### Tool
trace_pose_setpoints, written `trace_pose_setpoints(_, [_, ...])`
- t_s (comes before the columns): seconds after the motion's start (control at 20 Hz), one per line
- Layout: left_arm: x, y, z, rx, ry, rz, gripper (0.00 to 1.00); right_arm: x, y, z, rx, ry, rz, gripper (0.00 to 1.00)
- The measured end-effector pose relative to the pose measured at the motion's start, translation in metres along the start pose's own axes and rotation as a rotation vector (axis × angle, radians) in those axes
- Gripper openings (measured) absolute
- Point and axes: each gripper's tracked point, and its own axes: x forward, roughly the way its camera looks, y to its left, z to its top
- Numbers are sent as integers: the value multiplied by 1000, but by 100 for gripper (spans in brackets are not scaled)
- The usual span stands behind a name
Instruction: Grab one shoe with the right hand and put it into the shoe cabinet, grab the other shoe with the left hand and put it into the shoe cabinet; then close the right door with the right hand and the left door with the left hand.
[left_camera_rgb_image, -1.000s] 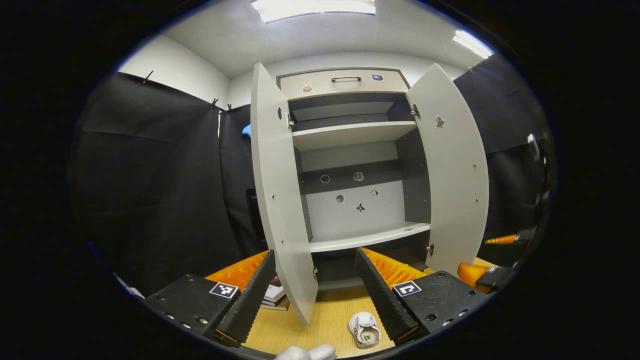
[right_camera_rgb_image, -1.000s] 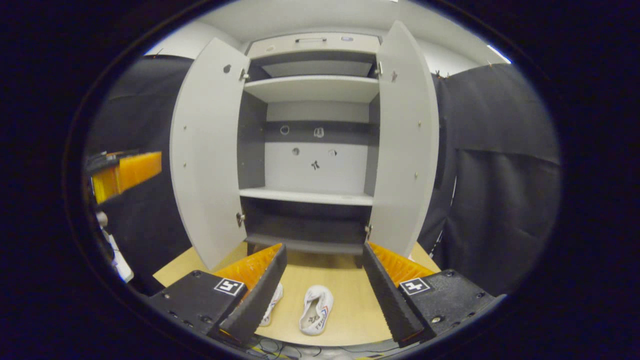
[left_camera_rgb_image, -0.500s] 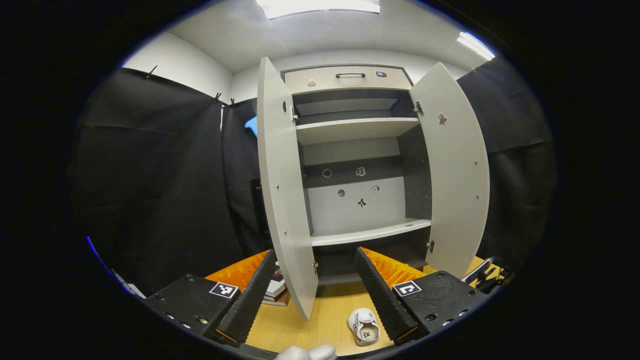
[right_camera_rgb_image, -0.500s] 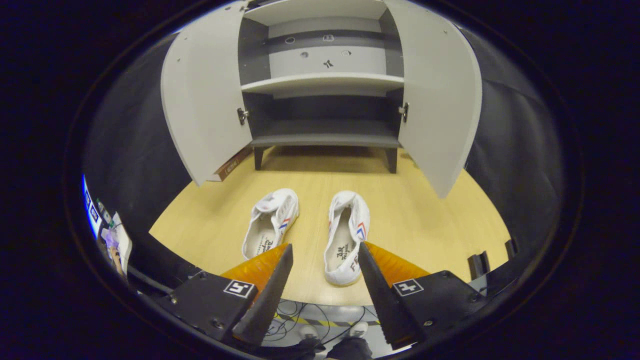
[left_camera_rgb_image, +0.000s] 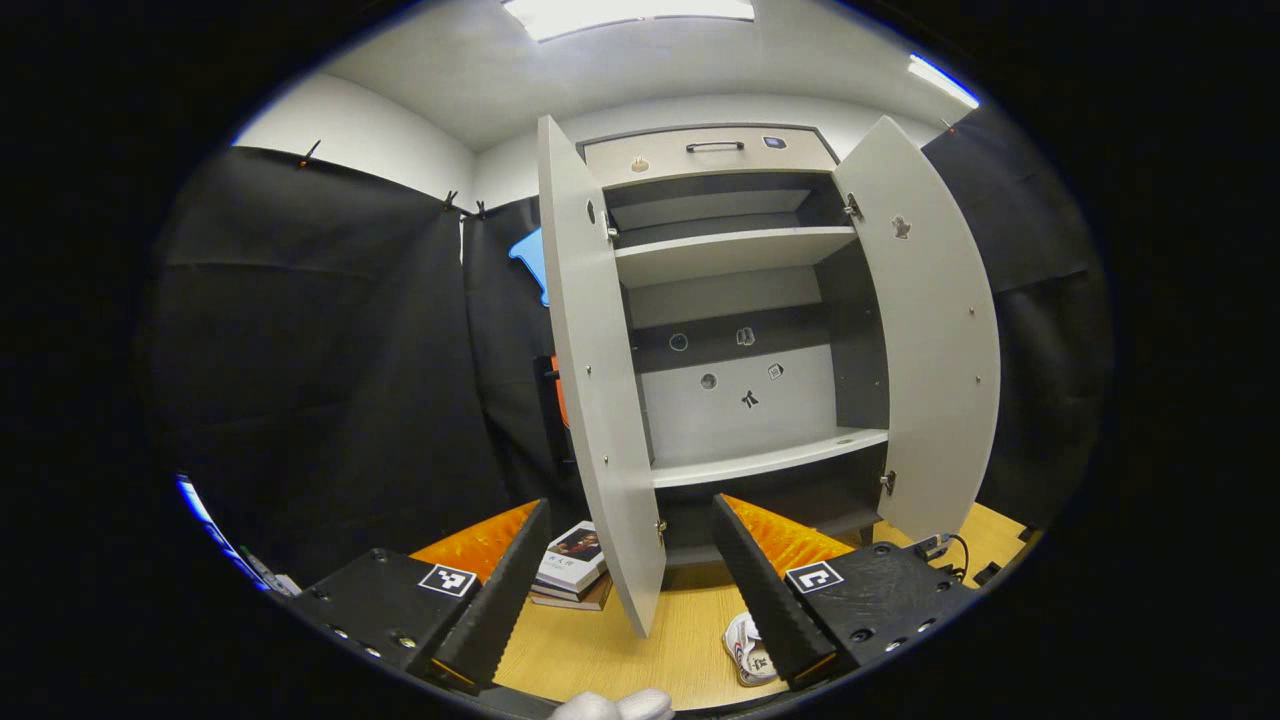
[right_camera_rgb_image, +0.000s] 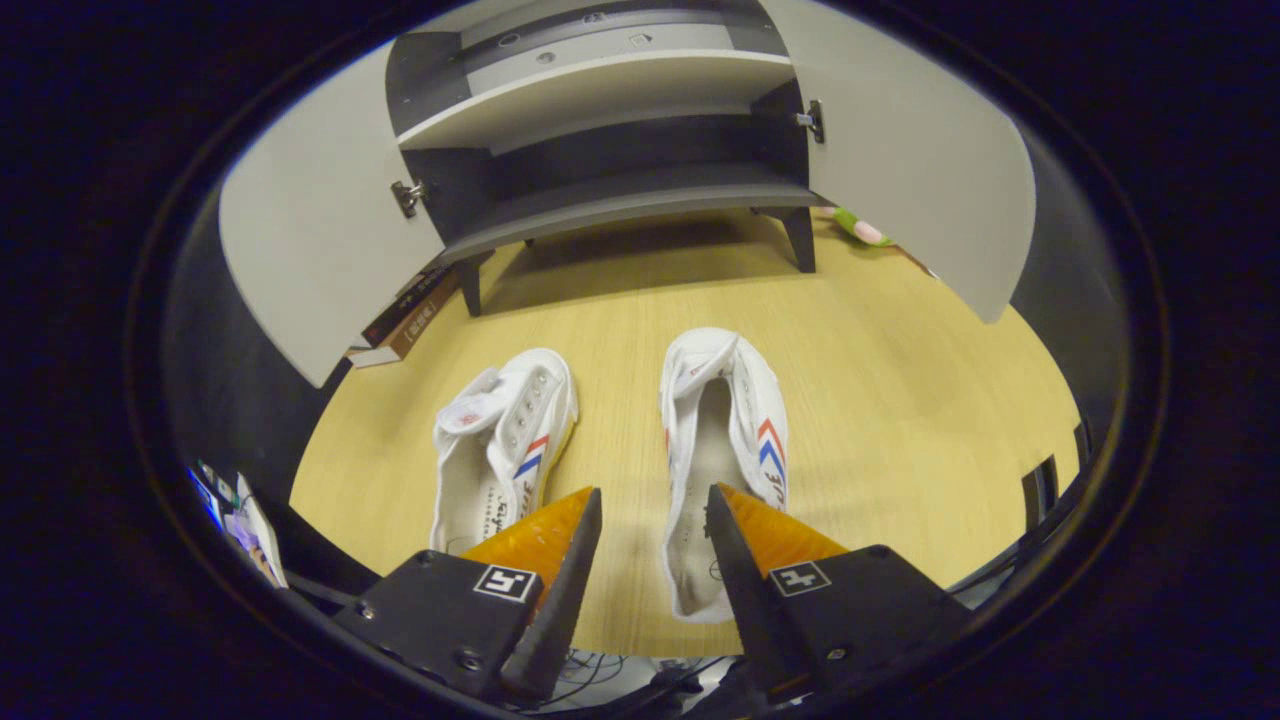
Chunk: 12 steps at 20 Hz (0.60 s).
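Note:
Two white shoes with red and blue stripes lie side by side on the wooden table (right_camera_rgb_image: 900, 400), toes toward the cabinet. My right gripper (right_camera_rgb_image: 652, 492) is open just above them, its fingers straddling the inner side of the right shoe (right_camera_rgb_image: 725, 420); the left shoe (right_camera_rgb_image: 505, 450) lies beside the other finger. The shoe cabinet stands behind with its left door (right_camera_rgb_image: 300, 230) and right door (right_camera_rgb_image: 920, 170) swung wide and its bottom shelf (right_camera_rgb_image: 620, 195) bare. My left gripper (left_camera_rgb_image: 630, 505) is open, held up facing the cabinet (left_camera_rgb_image: 740, 330); one shoe (left_camera_rgb_image: 750, 645) peeks out beside its finger.
A stack of books (left_camera_rgb_image: 575, 560) lies on the table behind the left door, also seen as books (right_camera_rgb_image: 405, 320) in the right gripper view. A small green and pink object (right_camera_rgb_image: 860, 228) sits past the right door. Cables (left_camera_rgb_image: 945, 545) lie at the table's right edge.
My right gripper has tilted down and dropped closer to the shoes, which now look larger, and its fingers have narrowed a little. The left gripper has drifted slightly, shifting the cabinet rightward in its view.

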Motion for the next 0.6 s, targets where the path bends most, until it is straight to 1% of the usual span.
trace_pose_setpoints(0.2, [7,3,-3,16,9,25,96,27,-6,21,12,-18,-10,64])
trace_pose_setpoints(0.3, [13,4,-5,23,20,35,96,42,-12,24,10,-16,-28,57])
trace_pose_setpoints(0.4, [20,1,-7,28,30,38,96,51,-12,27,5,-19,-13,25])
trace_pose_setpoints(0.45, [21,0,-8,28,35,41,100,53,-13,27,1,-21,-14,28])
trace_pose_setpoints(0.5, [23,-2,-7,25,36,40,100,55,-12,26,3,-24,-11,14])
trace_pose_setpoints(0.55, [25,-4,-7,22,37,40,96,55,-11,27,8,-23,-7,7])
trace_pose_setpoints(0.6, [26,-5,-7,21,39,40,96,56,-11,25,5,-17,-5,14])
